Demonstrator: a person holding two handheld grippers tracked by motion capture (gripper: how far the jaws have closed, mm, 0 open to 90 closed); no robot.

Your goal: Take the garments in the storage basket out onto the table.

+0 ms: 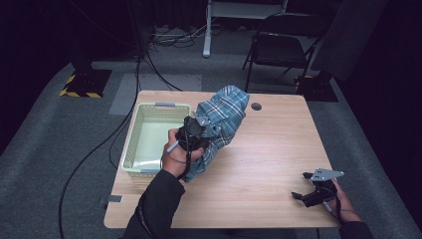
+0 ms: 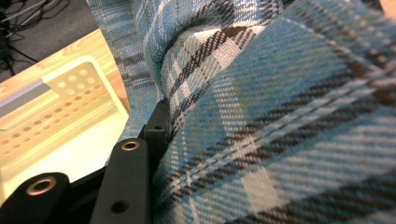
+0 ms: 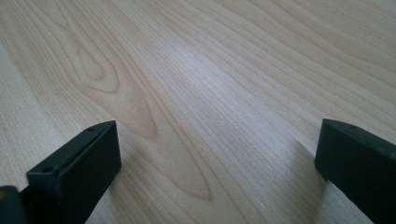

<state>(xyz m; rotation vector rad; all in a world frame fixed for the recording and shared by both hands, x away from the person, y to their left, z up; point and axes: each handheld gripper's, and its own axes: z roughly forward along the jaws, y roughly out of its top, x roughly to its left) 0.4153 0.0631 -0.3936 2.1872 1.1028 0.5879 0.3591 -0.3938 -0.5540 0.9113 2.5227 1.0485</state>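
A blue plaid cloth hangs bunched above the table, just right of a pale green basket. My left gripper is shut on the plaid cloth, whose folds press against its black jaw in the left gripper view. The basket lies below and to the left there, with a holed wall. My right gripper rests near the table's front right corner, open. In the right gripper view its two black fingers stand wide apart over bare wood with nothing between them.
The wooden table has a round cable hole at the back. A black folding chair and cables stand on the floor behind it. The person's dark sleeve comes in from the front edge.
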